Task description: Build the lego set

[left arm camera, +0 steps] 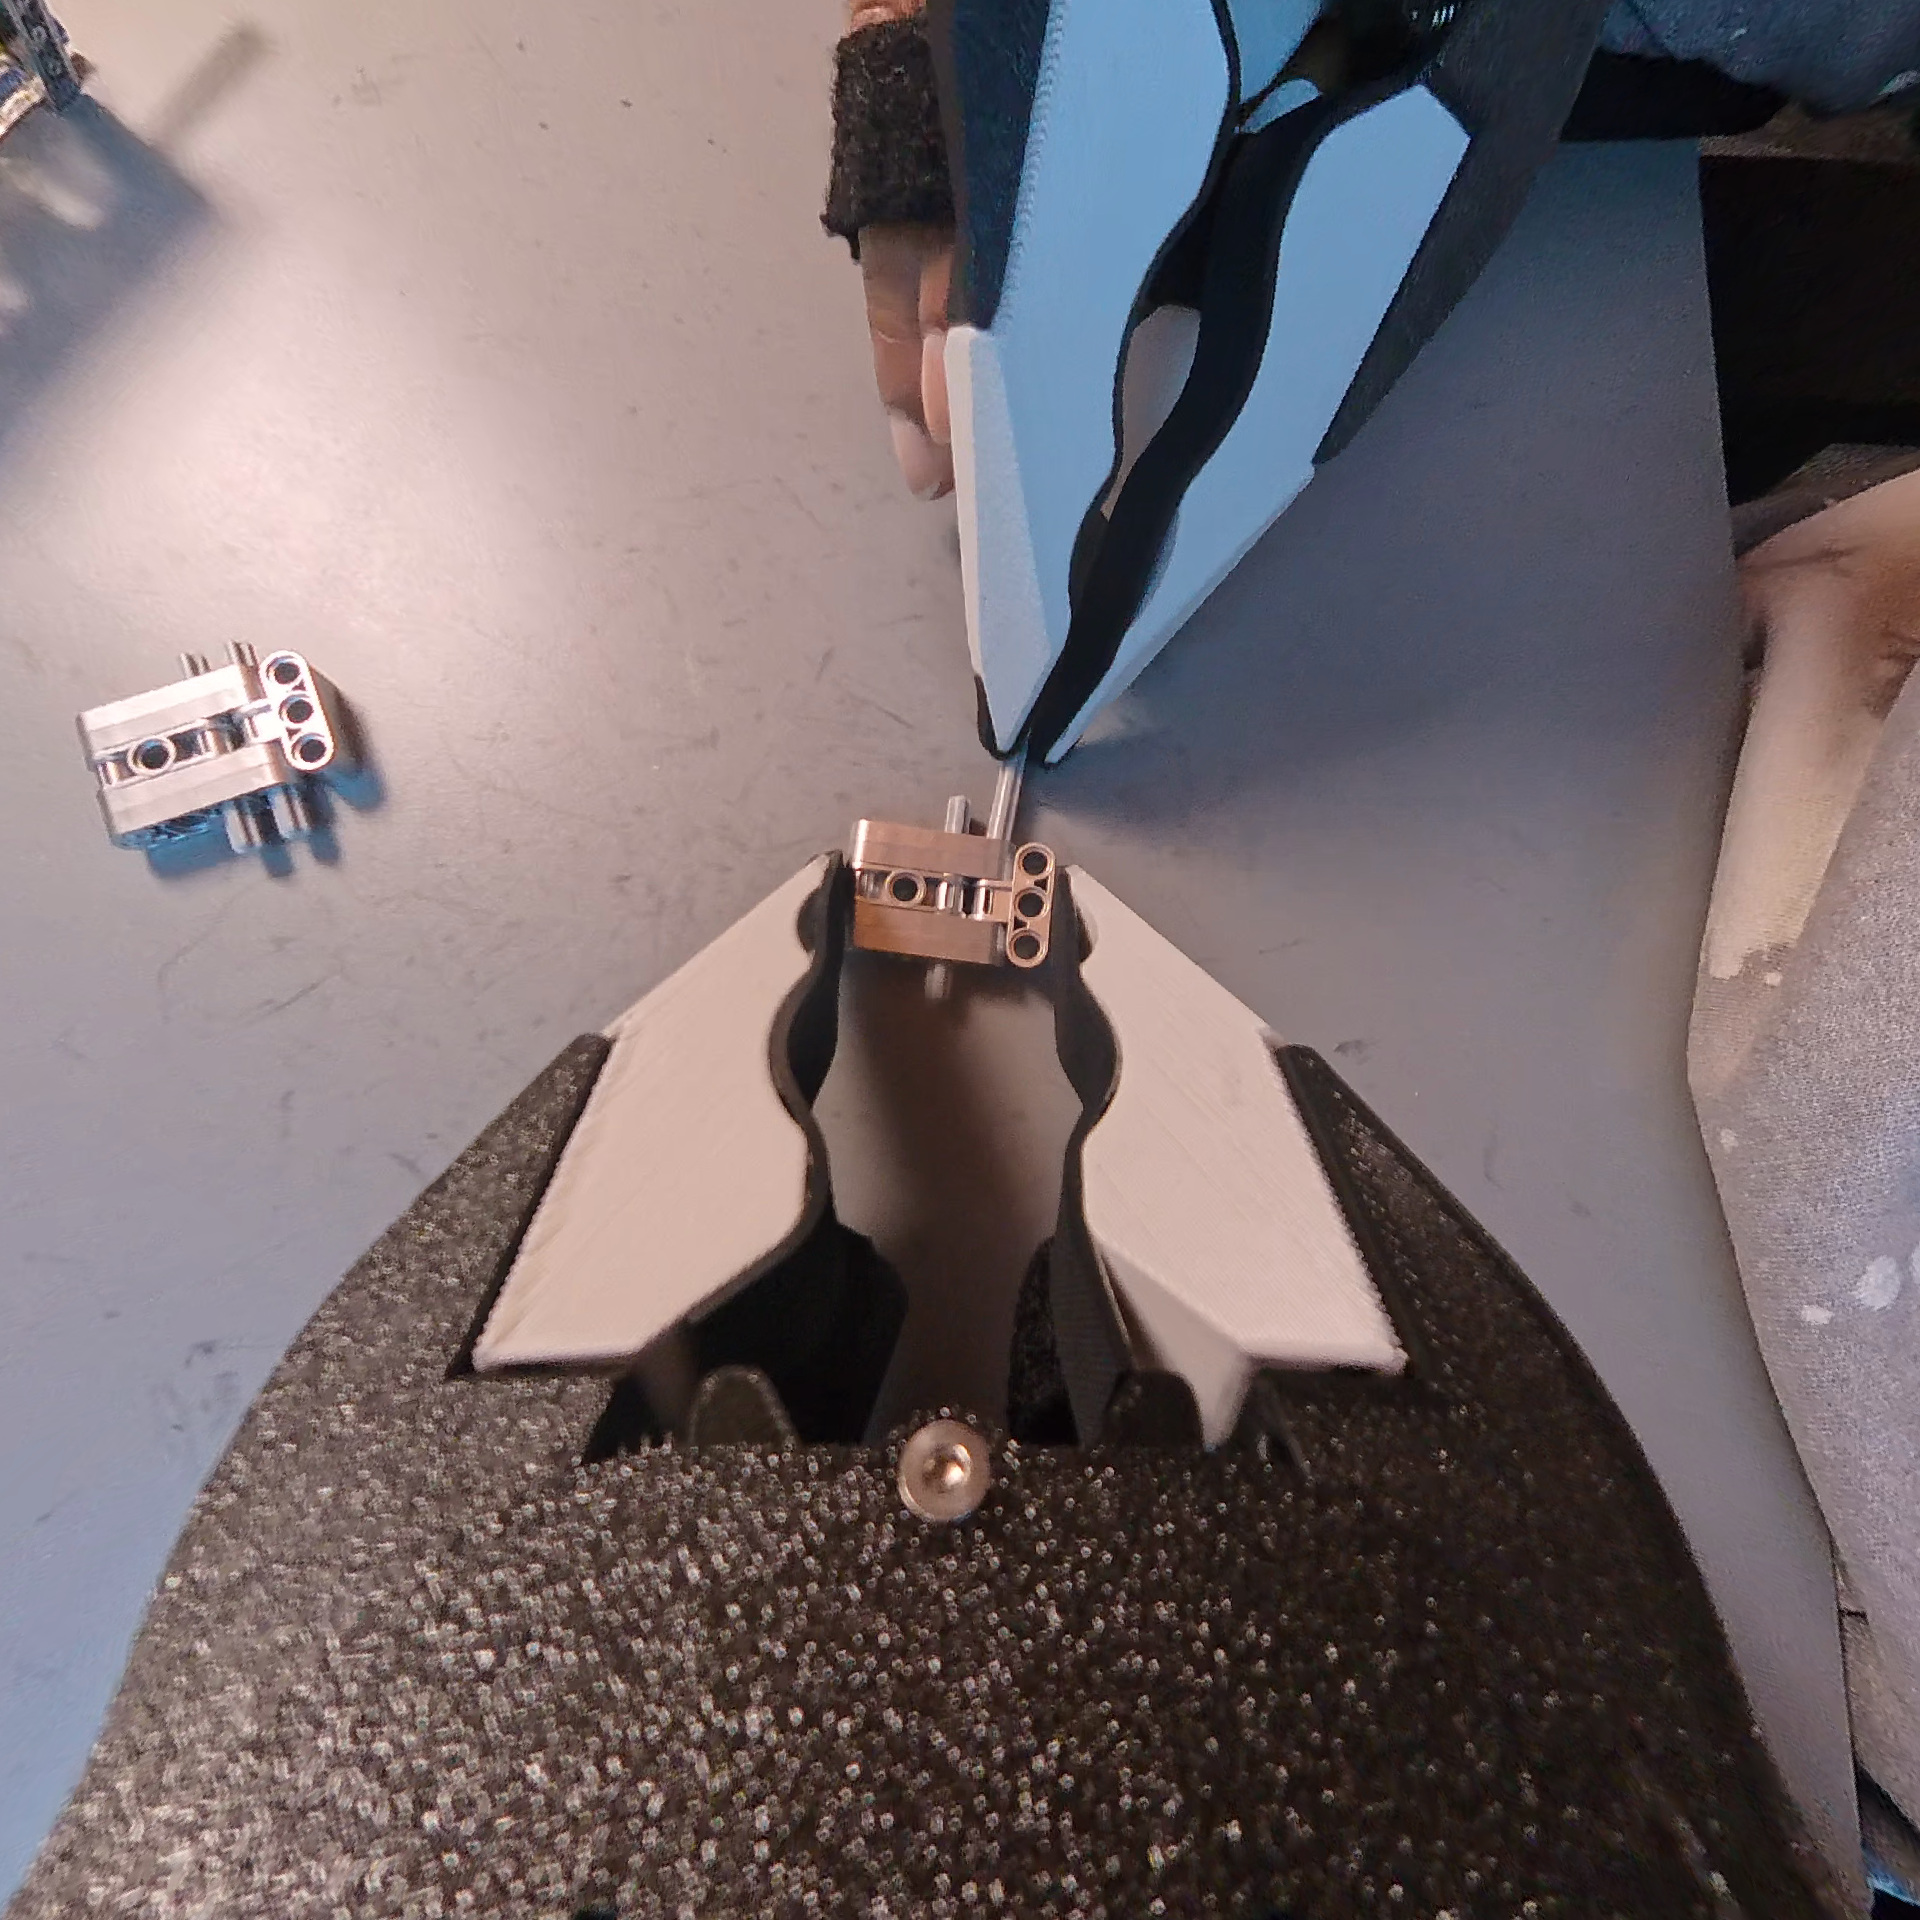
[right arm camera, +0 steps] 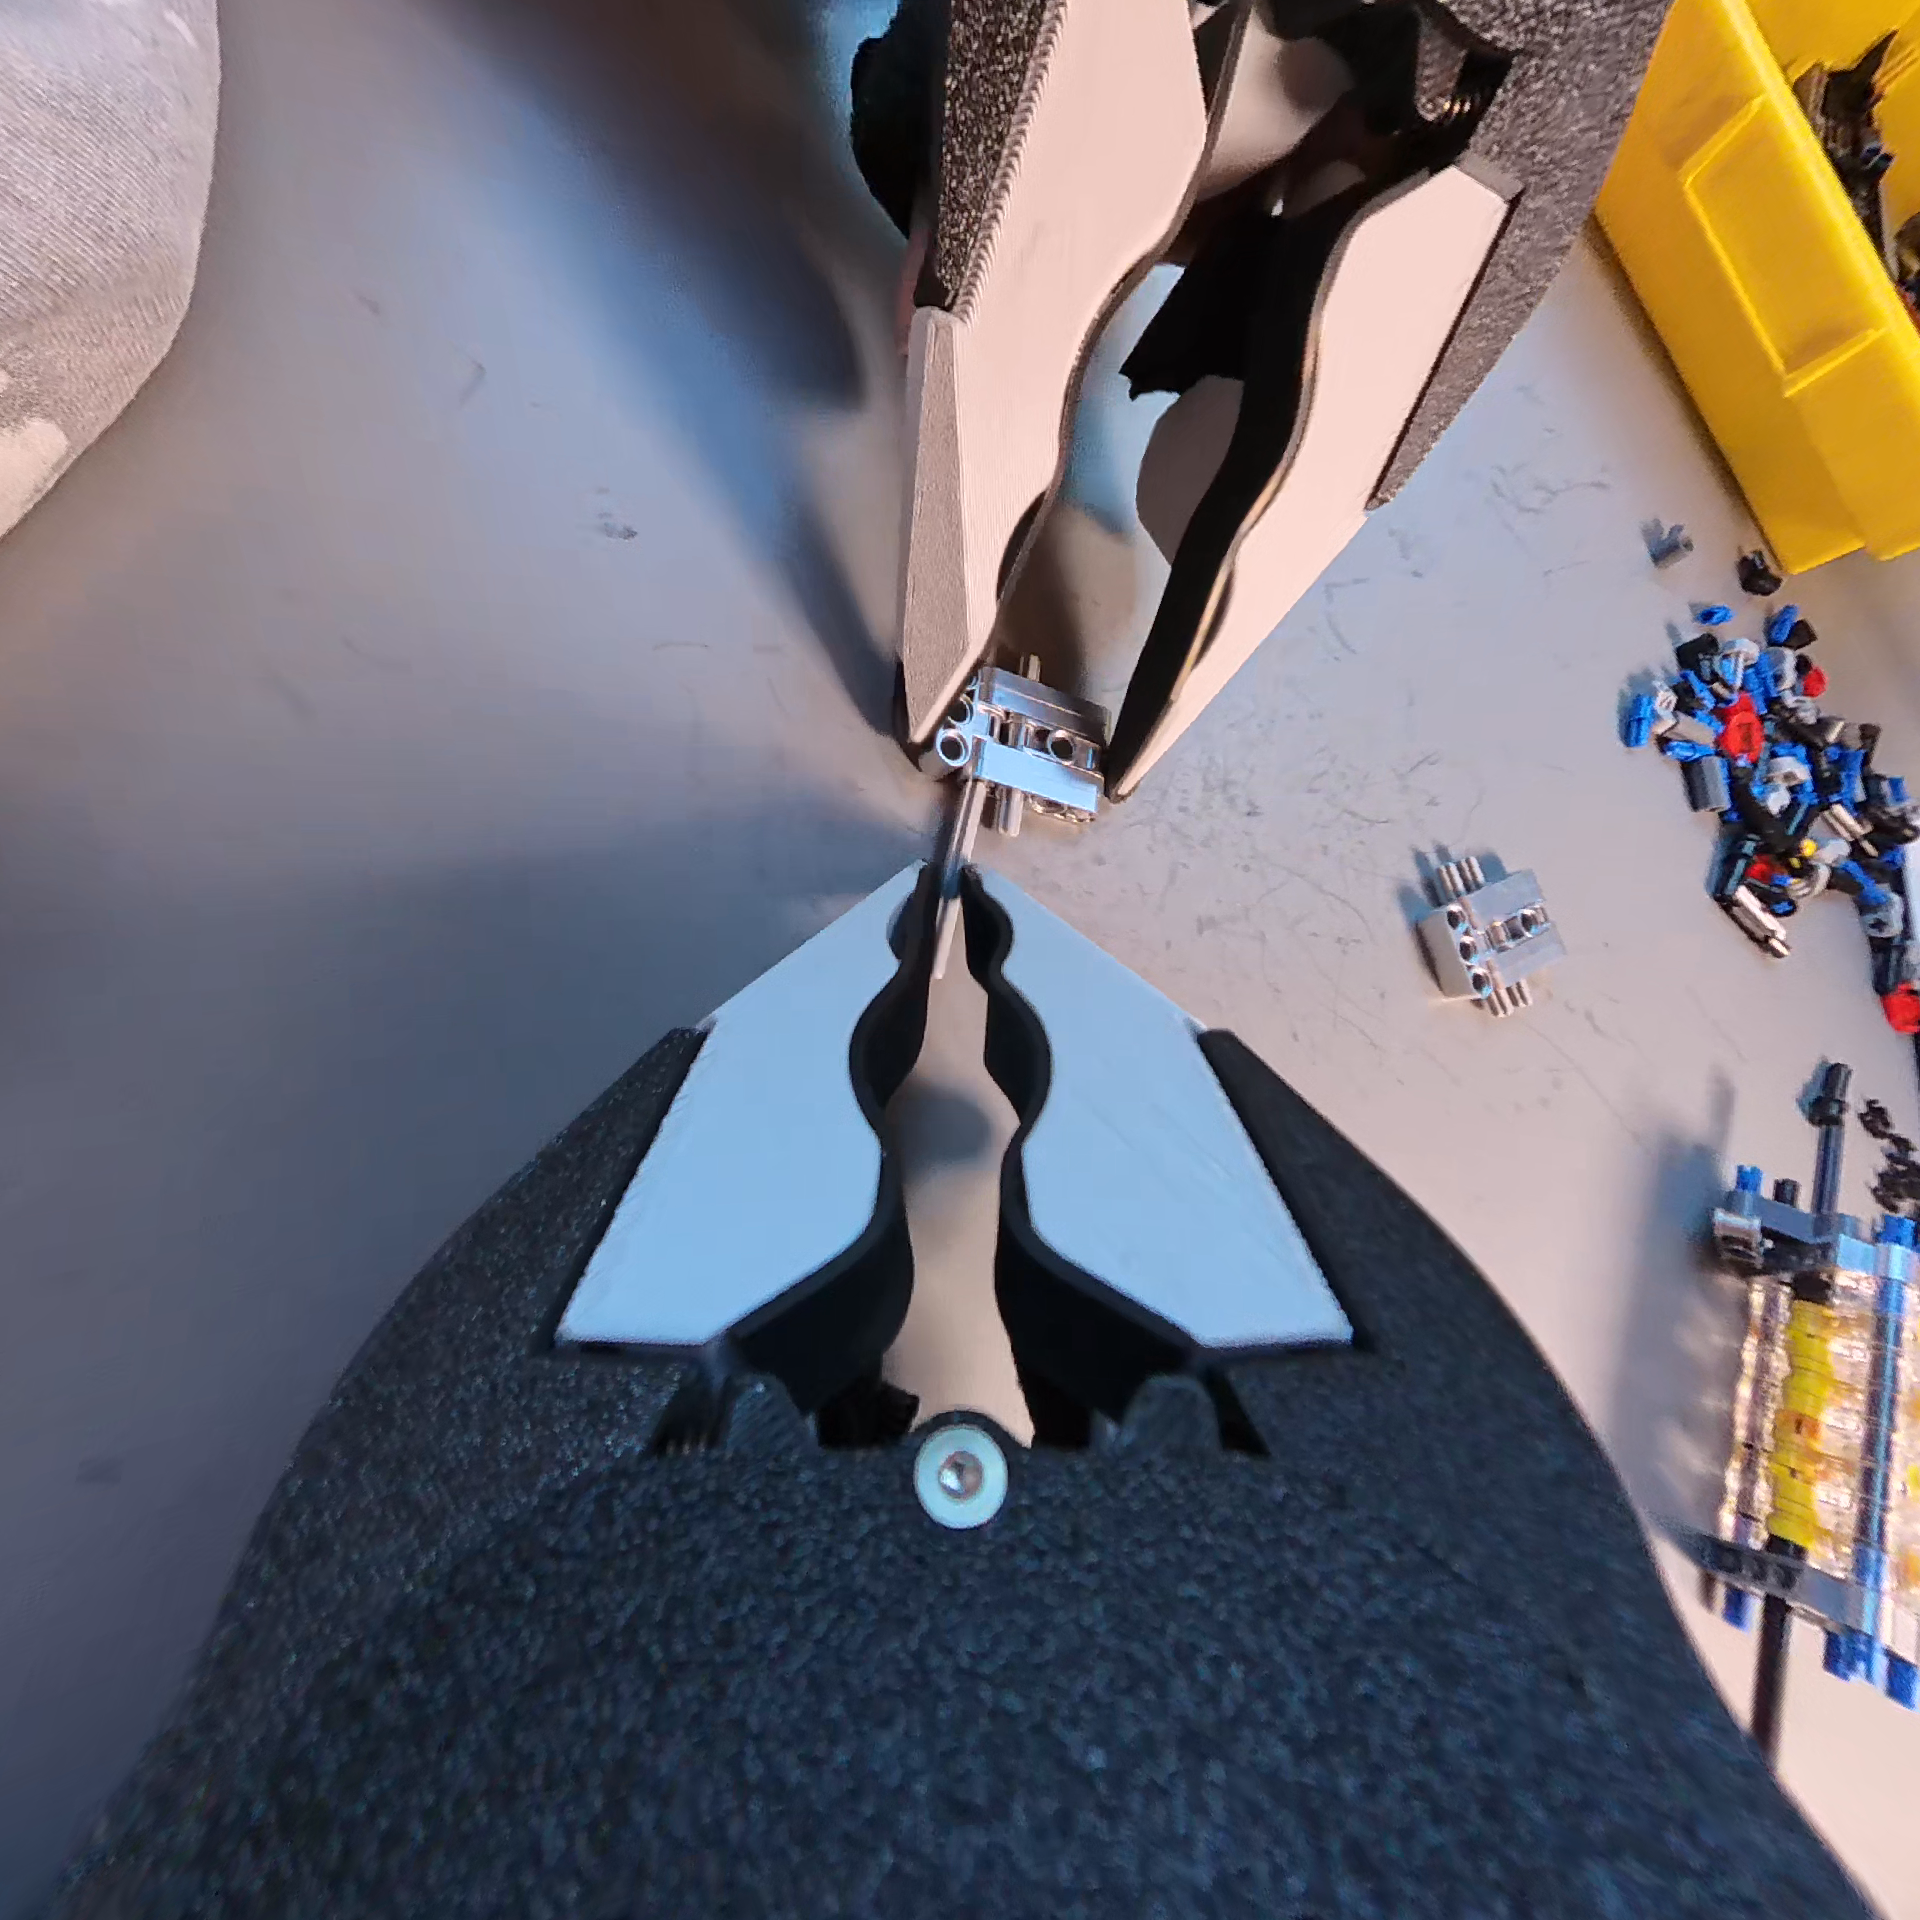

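My left gripper (left arm camera: 951, 883) is shut on a small grey brick assembly (left arm camera: 935, 909) with pin holes and short axles, just above the grey table. My right gripper (right arm camera: 943, 878) is shut on a thin grey axle (right arm camera: 951, 883) whose far end meets the assembly's three-hole end piece (right arm camera: 961, 743). In the left wrist view the right gripper (left arm camera: 1023, 743) comes down from above onto the axle (left arm camera: 1006, 795). In the right wrist view the left gripper (right arm camera: 1013, 764) holds the assembly (right arm camera: 1034, 753) from the far side.
A second like grey assembly (left arm camera: 213, 753) lies on the table to the left; it also shows in the right wrist view (right arm camera: 1491, 930). A heap of small blue, black and red parts (right arm camera: 1777, 758), a yellow bin (right arm camera: 1766, 239) and a larger yellow-and-clear build (right arm camera: 1829, 1392) lie at right. Grey cloth (left arm camera: 1829, 1039) borders the table.
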`<action>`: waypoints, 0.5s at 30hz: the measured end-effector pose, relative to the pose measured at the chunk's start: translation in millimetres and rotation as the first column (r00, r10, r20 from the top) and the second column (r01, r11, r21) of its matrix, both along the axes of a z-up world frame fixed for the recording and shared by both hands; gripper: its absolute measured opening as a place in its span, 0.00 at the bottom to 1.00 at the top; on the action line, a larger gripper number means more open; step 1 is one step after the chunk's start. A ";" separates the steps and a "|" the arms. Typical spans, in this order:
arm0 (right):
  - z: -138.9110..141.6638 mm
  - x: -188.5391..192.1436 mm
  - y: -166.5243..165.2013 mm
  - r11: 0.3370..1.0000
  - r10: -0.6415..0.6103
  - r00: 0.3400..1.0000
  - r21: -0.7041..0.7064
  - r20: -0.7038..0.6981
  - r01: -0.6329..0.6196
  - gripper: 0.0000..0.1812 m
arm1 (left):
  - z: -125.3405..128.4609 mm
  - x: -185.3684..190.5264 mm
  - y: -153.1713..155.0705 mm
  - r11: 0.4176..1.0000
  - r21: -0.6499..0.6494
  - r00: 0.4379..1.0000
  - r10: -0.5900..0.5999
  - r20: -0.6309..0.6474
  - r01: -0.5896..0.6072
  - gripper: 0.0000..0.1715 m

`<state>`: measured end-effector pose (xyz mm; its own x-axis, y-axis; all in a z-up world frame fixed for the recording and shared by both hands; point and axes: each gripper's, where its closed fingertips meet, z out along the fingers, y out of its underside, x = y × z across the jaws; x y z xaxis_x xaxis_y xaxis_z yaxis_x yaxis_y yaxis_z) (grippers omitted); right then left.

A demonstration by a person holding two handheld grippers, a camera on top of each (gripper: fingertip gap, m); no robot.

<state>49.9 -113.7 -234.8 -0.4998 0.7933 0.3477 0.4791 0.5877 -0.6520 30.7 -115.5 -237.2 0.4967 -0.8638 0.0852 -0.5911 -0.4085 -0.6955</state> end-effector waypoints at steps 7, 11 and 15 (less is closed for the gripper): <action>1.3 -3.6 -3.0 1.000 0.011 1.000 0.026 -0.024 -0.011 0.00 | -0.5 0.1 0.3 1.000 0.018 1.000 0.010 -0.018 -0.010 0.22; 1.2 -3.6 -3.8 1.000 0.012 1.000 -0.007 -0.024 -0.012 0.00 | -0.7 0.1 0.5 1.000 0.030 1.000 0.004 -0.025 -0.004 0.22; 1.3 -4.5 -4.8 0.999 0.017 1.000 -0.038 -0.018 -0.018 0.00 | -0.7 0.1 0.4 0.999 0.041 1.000 -0.002 -0.022 0.003 0.22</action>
<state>45.4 -118.5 -233.5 -0.5078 0.7975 0.3257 0.4575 0.5701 -0.6824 30.8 -115.1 -237.8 0.4959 -0.8675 0.0393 -0.6071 -0.3787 -0.6986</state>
